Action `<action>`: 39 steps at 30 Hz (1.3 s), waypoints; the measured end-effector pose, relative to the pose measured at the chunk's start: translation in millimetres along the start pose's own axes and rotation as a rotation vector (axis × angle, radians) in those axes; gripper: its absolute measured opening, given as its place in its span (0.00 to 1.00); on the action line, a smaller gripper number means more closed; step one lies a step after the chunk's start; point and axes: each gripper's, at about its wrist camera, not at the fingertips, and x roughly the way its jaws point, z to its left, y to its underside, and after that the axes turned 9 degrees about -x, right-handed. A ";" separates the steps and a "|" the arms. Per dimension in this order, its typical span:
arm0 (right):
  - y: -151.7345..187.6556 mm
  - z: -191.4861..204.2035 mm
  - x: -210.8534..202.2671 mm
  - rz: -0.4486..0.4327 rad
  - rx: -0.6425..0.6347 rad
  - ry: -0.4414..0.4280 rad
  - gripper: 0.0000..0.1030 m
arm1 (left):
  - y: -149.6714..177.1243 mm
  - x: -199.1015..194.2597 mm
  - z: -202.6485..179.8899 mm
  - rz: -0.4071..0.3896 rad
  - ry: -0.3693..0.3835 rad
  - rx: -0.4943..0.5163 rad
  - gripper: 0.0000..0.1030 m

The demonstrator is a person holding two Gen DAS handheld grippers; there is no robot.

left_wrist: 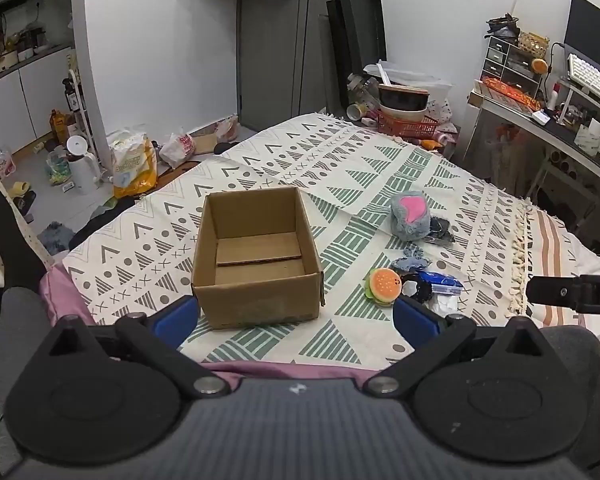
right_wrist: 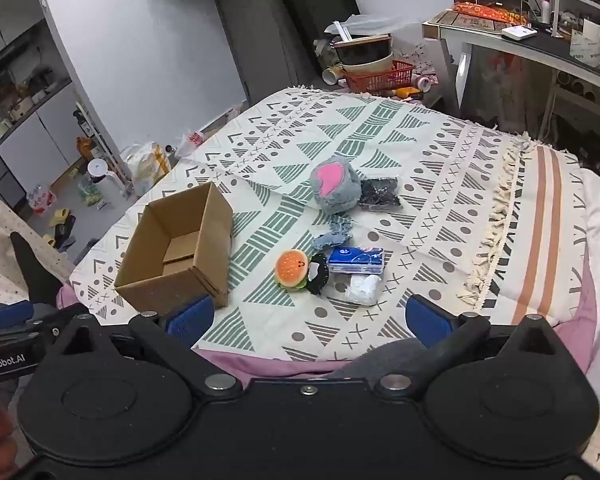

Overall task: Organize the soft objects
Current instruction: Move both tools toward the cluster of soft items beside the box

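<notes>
An open, empty cardboard box (left_wrist: 256, 256) (right_wrist: 180, 252) stands on the patterned cloth (left_wrist: 348, 168) (right_wrist: 380, 140). To its right lie a grey plush with a pink patch (left_wrist: 410, 214) (right_wrist: 335, 186), a burger toy (left_wrist: 385, 285) (right_wrist: 292, 269), a denim scrap (left_wrist: 410, 260) (right_wrist: 334, 234), a blue tissue pack (left_wrist: 440, 280) (right_wrist: 356, 261), a white pack (right_wrist: 362, 289) and a dark packet (left_wrist: 440, 230) (right_wrist: 380, 194). My left gripper (left_wrist: 296, 316) is open just before the box. My right gripper (right_wrist: 310, 318) is open, short of the burger toy and packs.
A red basket with stacked bowls (left_wrist: 406, 114) (right_wrist: 374, 68) sits past the cloth's far edge. A desk with a keyboard (left_wrist: 560, 108) (right_wrist: 540, 40) stands to the right. Bags and a white kettle (left_wrist: 84, 164) clutter the floor at left. A black sock (left_wrist: 12, 240) pokes up at near left.
</notes>
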 end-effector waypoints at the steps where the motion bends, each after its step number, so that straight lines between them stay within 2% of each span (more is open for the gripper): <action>1: -0.5 -0.3 -0.6 0.001 -0.002 0.002 1.00 | -0.3 -0.8 0.1 -0.001 0.002 0.001 1.00; 39: 0.6 2.0 -17.9 -0.047 -0.020 0.028 1.00 | -1.1 -16.8 -4.5 -0.028 0.004 0.012 1.00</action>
